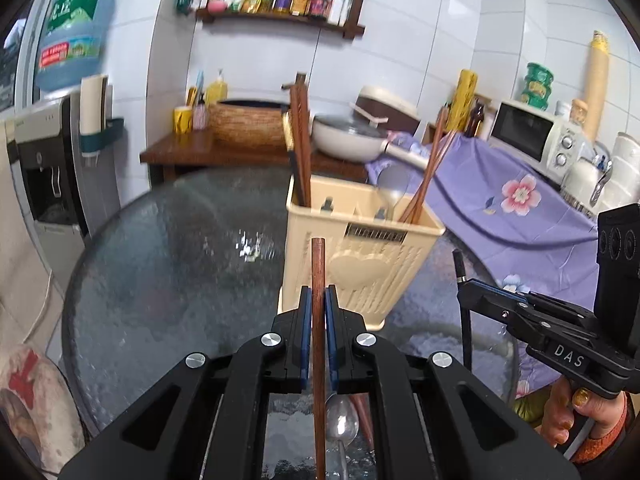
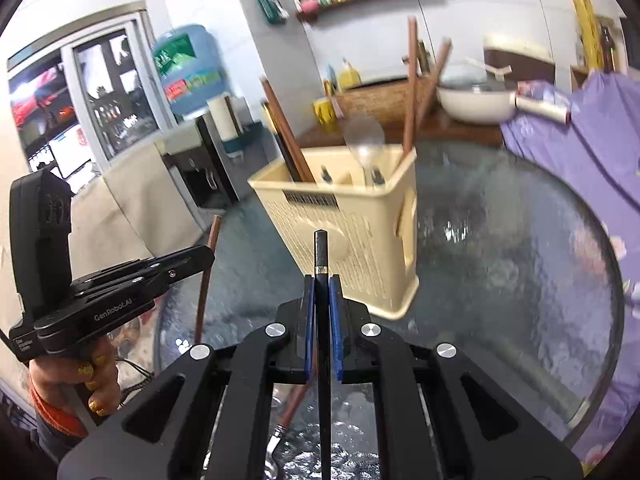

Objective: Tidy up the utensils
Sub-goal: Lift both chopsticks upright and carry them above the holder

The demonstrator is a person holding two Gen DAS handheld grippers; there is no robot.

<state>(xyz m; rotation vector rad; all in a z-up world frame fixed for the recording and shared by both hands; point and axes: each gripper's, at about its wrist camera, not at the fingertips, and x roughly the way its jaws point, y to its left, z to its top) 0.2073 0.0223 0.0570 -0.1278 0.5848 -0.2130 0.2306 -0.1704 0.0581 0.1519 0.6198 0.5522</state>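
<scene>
A cream plastic utensil holder (image 1: 360,248) (image 2: 348,232) stands on the round glass table (image 1: 168,264) (image 2: 520,264). It holds brown chopsticks (image 1: 301,140) at its left, more brown chopsticks (image 1: 428,172) at its right and a metal spoon (image 1: 394,188) in the middle. My left gripper (image 1: 319,300) is shut on a brown chopstick (image 1: 318,264) held upright in front of the holder. My right gripper (image 2: 321,292) is shut on a black chopstick (image 2: 321,252), also just in front of the holder. A spoon (image 1: 341,424) and a brown chopstick (image 2: 296,400) lie on the glass below the grippers.
A purple flowered cloth (image 1: 520,200) covers a counter to the right with a microwave (image 1: 532,132). A wooden side table (image 1: 224,152) behind carries a woven basket and a white pan (image 1: 348,136). A water dispenser (image 1: 44,168) stands at the left.
</scene>
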